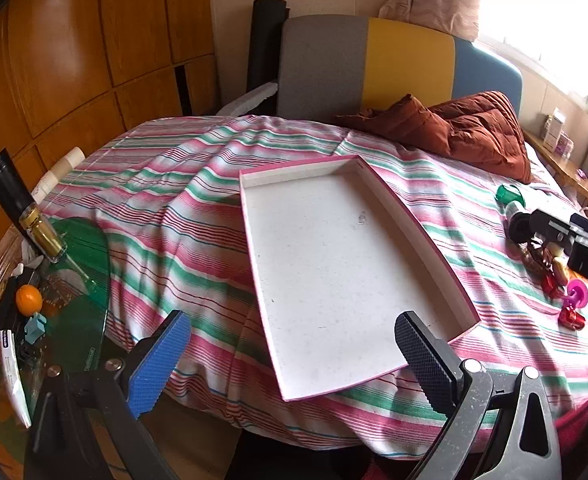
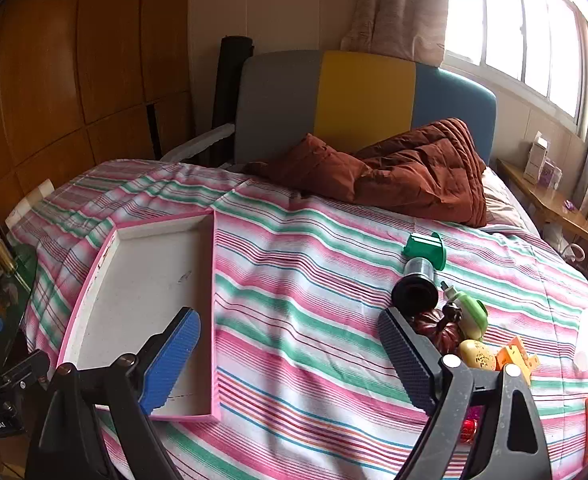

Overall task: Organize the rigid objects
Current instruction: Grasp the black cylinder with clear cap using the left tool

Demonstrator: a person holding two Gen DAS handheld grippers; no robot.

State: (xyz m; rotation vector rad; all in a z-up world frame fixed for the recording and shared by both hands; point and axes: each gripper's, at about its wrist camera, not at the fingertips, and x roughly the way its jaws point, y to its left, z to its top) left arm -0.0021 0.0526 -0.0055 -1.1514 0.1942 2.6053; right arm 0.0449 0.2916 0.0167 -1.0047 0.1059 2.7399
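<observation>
We list a pink-edged white tray (image 2: 142, 300), empty, flat on our striped bedspread, small rigid items clustered (image 2: 454, 320) well apart rightward.

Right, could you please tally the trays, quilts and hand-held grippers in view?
Trays: 1, the pink-edged tray
Quilts: 1, the brown quilt
Hand-held grippers: 2, the left hand-held gripper and the right hand-held gripper
Total: 4

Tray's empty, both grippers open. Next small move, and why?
Probably ease the right hand-held gripper toward the black cylinder, nearest of the small items clustered on the striped bedspread. It is open and empty, and the pink-edged tray holds nothing yet.
</observation>
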